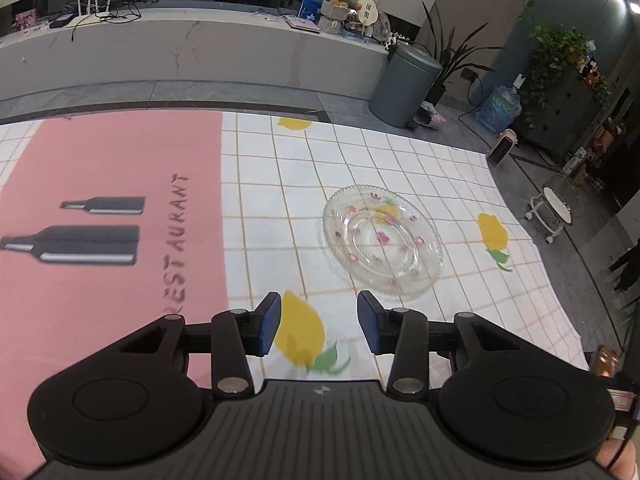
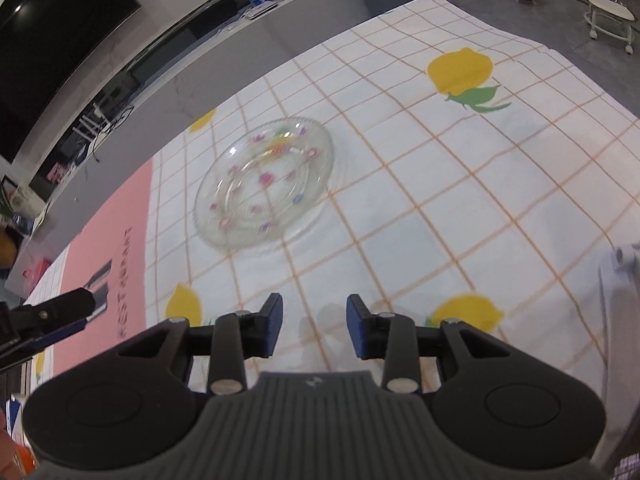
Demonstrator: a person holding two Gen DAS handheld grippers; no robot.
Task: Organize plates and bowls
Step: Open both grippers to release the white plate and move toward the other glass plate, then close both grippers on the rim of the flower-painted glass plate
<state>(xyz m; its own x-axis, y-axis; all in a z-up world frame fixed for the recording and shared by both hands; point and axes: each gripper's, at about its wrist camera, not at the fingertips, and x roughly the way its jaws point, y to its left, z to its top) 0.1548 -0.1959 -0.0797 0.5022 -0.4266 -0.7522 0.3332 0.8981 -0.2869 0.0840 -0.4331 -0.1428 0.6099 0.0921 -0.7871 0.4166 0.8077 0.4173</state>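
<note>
Both claws, left [image 1: 319,323] and right [image 2: 314,326], wide and empty; glass plate [image 1: 382,239] ahead, left claw's finger only in right view.

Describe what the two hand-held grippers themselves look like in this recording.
Both match. The left hand-held gripper and right hand-held gripper each have a black ribbed body with a small logo, two round black side housings, black linkage bars with silver rivets, and fingers faced with blue pads. No cables show. Bare skin shows at frame corners; no sleeves.
</note>
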